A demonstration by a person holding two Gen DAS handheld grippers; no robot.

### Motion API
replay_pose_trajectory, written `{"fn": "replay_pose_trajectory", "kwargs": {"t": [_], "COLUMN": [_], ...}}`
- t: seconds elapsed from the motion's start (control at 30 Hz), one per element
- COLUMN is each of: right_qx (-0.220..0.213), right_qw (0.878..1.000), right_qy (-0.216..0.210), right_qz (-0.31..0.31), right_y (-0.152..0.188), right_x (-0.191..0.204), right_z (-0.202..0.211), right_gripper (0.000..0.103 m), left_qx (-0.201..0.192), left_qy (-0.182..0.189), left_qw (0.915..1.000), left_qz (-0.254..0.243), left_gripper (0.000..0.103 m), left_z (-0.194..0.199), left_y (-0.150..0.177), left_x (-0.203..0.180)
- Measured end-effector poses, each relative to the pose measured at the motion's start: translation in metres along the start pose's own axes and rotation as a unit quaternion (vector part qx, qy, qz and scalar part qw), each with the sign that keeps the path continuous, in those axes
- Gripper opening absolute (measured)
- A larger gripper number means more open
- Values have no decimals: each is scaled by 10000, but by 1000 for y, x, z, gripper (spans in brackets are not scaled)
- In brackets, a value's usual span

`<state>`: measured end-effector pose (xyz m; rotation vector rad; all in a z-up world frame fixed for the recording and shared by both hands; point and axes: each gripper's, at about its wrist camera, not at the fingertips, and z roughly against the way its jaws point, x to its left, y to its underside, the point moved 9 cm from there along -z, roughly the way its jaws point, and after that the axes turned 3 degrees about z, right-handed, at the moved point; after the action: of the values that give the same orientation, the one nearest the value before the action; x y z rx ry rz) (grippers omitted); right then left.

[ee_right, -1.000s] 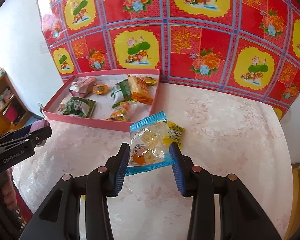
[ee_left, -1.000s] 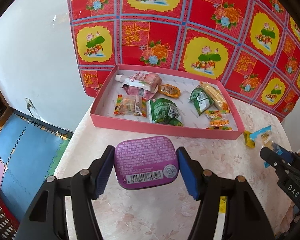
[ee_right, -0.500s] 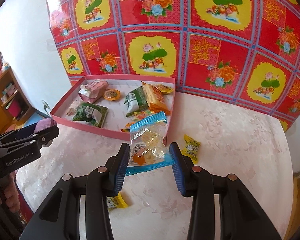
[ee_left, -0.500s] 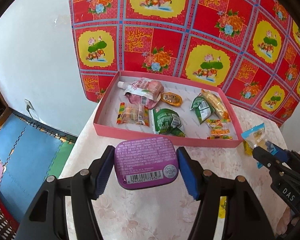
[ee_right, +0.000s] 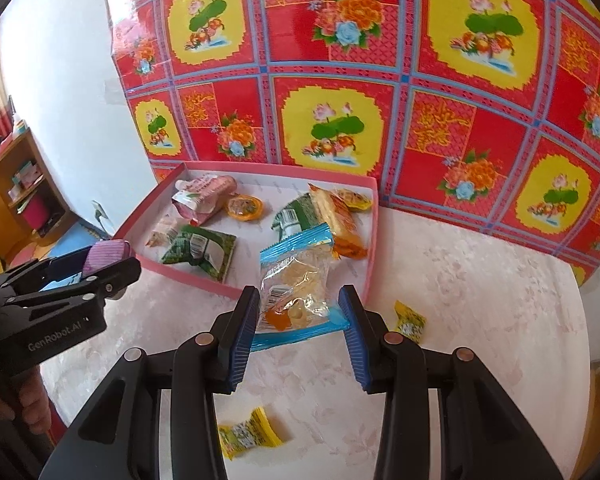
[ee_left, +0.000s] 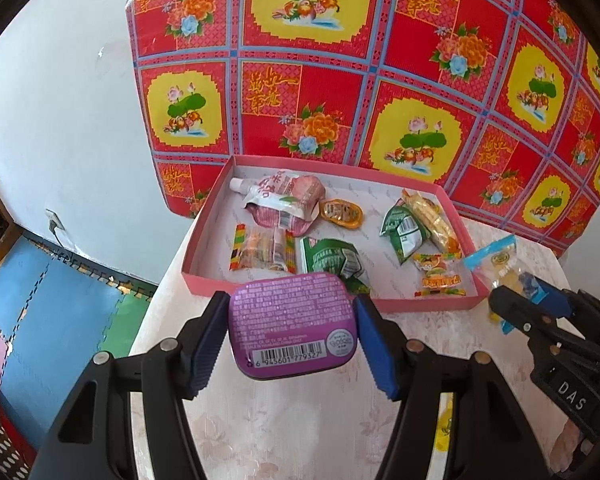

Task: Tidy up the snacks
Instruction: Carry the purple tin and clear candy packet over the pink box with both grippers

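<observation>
The left gripper [ee_left: 292, 334] is clamped on a purple tin [ee_left: 293, 325], one blue pad against each short side; the barcode face of the tin is turned toward the camera. The tin is held above the table [ee_left: 300, 432], just in front of the near wall of the pink box [ee_left: 204, 286].

Box contents, left to right in the left wrist view:
- a pink spouted pouch [ee_left: 281, 197] at the back left;
- a clear packet with striped ends [ee_left: 261, 249] in front of the pouch;
- a small orange jelly cup [ee_left: 341, 213] beside the pouch;
- a green packet [ee_left: 334, 261] near the front wall, partly behind the tin;
- a second green packet [ee_left: 404, 233] with a yellow-orange packet [ee_left: 434, 218] resting against it;
- a small orange-printed packet [ee_left: 440, 274] in the front right corner.

The right gripper [ee_right: 298, 322] pinches the lower part of a clear snack bag with blue ends [ee_right: 296, 280]. The bag stands upright between the pads, above the right front corner of the box. In the left wrist view the same bag [ee_left: 500, 266] shows just outside the right wall of the box.

Two yellow wrapped candies lie on the table: one [ee_right: 410, 320] just right of the right gripper, one [ee_right: 248, 432] below it, nearer the camera. A red floral sheet [ee_right: 420, 100] stands behind the table.
</observation>
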<state>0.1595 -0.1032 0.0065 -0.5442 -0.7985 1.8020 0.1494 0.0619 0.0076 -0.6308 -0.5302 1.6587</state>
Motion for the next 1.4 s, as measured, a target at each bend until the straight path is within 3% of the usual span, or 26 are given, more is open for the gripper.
{"fn": "replay_pose_trajectory", "kwargs": {"t": [0.93, 1.4], "right_qx": [-87, -71], "right_qw": [9999, 9997], "right_qy": [-110, -136], "right_qz": [17, -182], "right_y": [-44, -60], "right_x": [3, -8], "right_z": [-41, -71], "right_gripper": [42, 42], "left_qx": [-209, -348], "left_qy": [-22, -33], "left_qw": [9983, 9982], "left_qz": [-543, -490], "left_gripper": [66, 66], "left_z": [-52, -83], "left_y": [-52, -78], "left_x": [-25, -29]}}
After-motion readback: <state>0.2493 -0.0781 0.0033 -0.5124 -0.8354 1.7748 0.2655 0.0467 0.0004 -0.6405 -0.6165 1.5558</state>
